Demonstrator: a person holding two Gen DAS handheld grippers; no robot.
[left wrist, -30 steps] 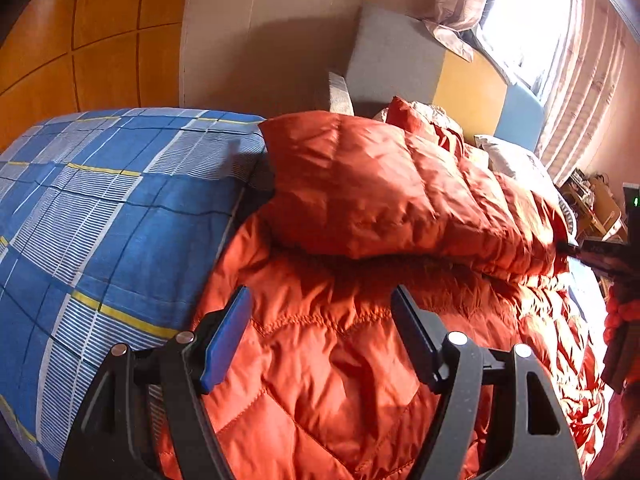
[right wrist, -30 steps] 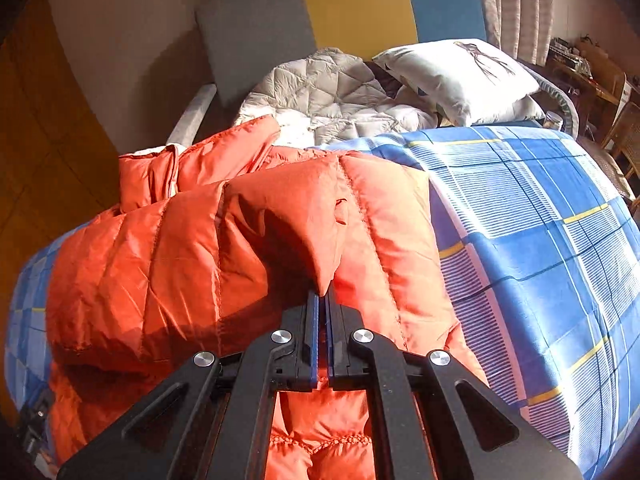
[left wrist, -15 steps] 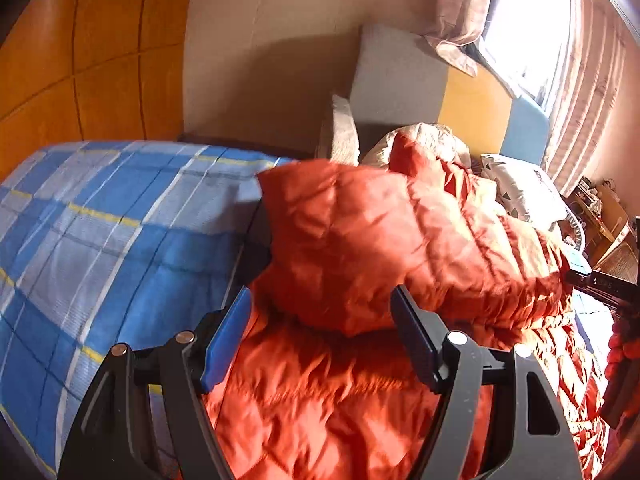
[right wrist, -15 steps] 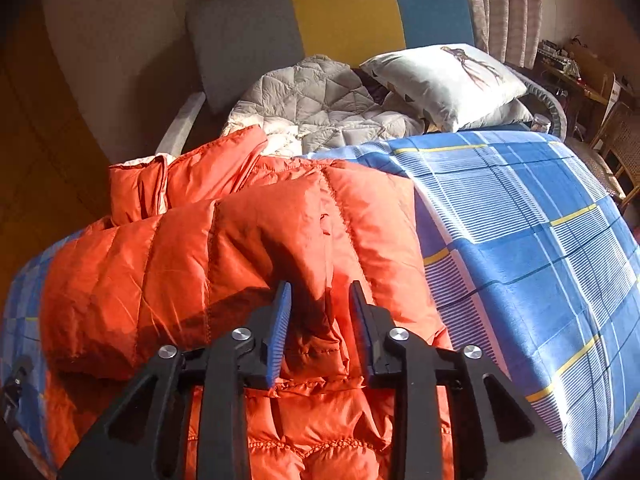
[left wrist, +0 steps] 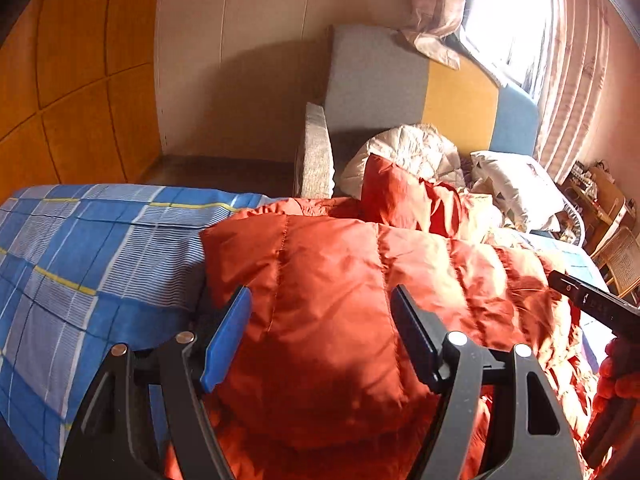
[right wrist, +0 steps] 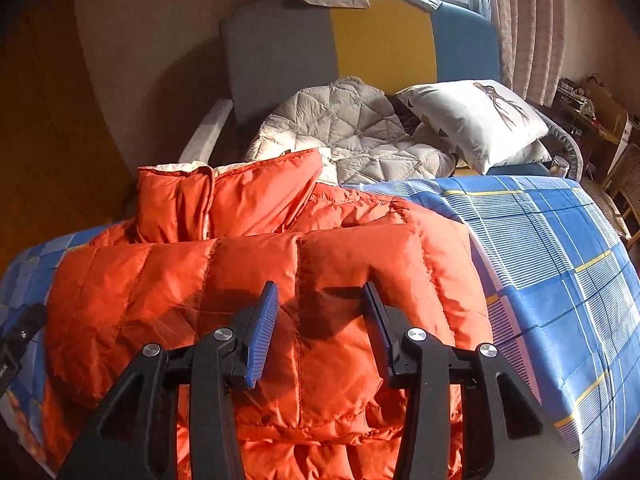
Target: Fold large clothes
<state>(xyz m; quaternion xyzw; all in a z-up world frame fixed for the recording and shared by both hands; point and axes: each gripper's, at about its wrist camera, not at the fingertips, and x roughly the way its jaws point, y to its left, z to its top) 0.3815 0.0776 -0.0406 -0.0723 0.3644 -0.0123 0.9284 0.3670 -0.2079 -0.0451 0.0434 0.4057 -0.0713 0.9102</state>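
Observation:
An orange puffer jacket (left wrist: pixel 440 264) lies on the bed's blue checked sheet (left wrist: pixel 100 240), with a sleeve folded across its body (right wrist: pixel 200 280) and its collar standing at the far end. My left gripper (left wrist: pixel 320 292) hovers open over the folded sleeve near the jacket's left edge, with nothing pinched. My right gripper (right wrist: pixel 320 286) hangs over the sleeve's other end; its jaws are opening, and the fabric lies below them, not between the pads. The right gripper's black body (left wrist: pixel 592 304) shows at the right edge of the left wrist view.
A grey, yellow and blue sofa back (right wrist: pixel 360 40) stands behind the bed. On it lie a white quilted jacket (right wrist: pixel 352 128) and a printed pillow (right wrist: pixel 472 120). Cluttered furniture (right wrist: pixel 592 108) stands at the far right. An orange panelled wall (left wrist: pixel 60 80) is on the left.
My right gripper was shut on the sleeve's tip; it has let go and opened, and the sleeve now lies flat across the jacket. My left gripper has drawn back and risen a little.

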